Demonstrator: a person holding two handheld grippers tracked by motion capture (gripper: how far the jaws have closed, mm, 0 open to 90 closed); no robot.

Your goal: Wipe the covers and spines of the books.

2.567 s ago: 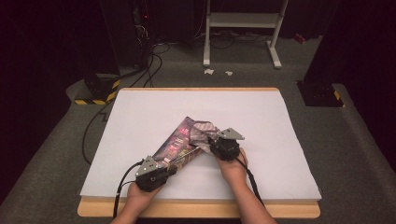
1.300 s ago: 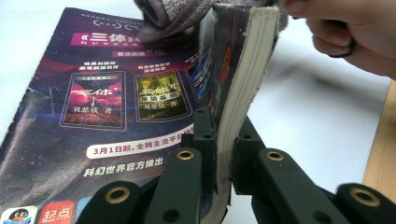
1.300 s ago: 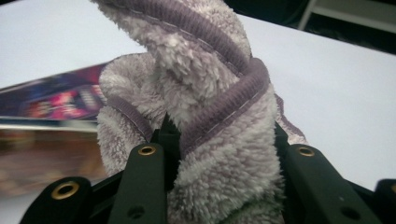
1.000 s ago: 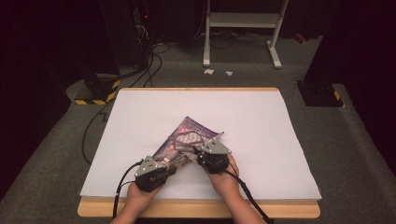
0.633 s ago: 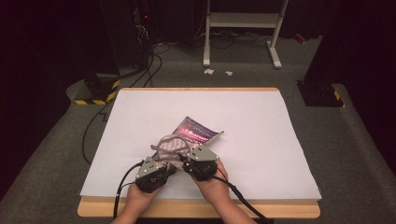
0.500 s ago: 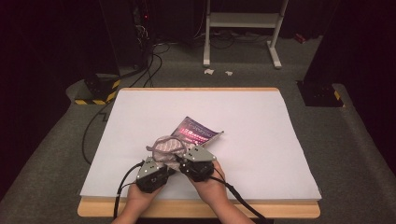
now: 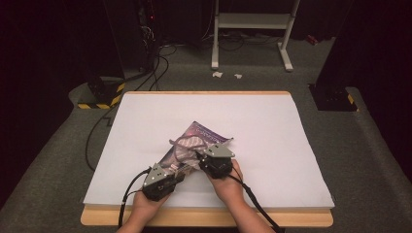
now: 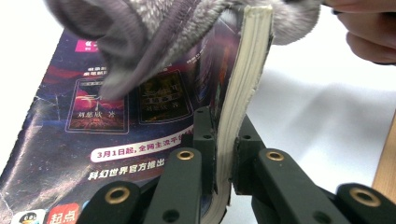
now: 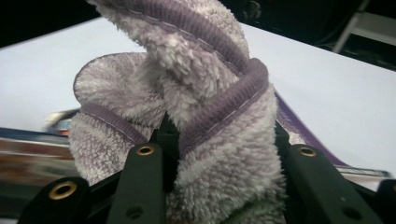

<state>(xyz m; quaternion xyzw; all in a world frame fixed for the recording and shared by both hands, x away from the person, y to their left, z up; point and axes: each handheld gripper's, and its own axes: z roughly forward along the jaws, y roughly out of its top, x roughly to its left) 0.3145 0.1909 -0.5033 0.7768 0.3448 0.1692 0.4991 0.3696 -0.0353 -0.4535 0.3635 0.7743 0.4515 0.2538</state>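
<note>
In the high view, the left gripper (image 7: 163,178) sat in the lower left of centre, low on the white table (image 7: 272,126), with its cable trailing off toward the bottom edge. Its jaws were clamped on the near edge of a book (image 7: 197,138) with a dark purple cover, which lay at a slant, running from the gripper up and right toward the middle of the frame. The left gripper view showed the clamp closely: the left gripper (image 8: 223,154) had both black jaws pressed against the pale page block of the book (image 8: 116,116), with the printed cover spreading to the left side of the frame and the white table (image 8: 317,116) to the right. A fluffy grey-purple cloth (image 8: 154,37) hung across the top of that view, over the cover.

Just right of the left gripper in the high view, the right gripper (image 7: 216,162) rested over the book's lower right part, and the cloth (image 7: 187,145) lay bunched on the cover at its upper left. In the right gripper view, the right gripper (image 9: 219,154) had its jaws closed on the cloth (image 9: 187,93), whose folds rose up the middle of the frame and bulged between the two jaws.
</note>
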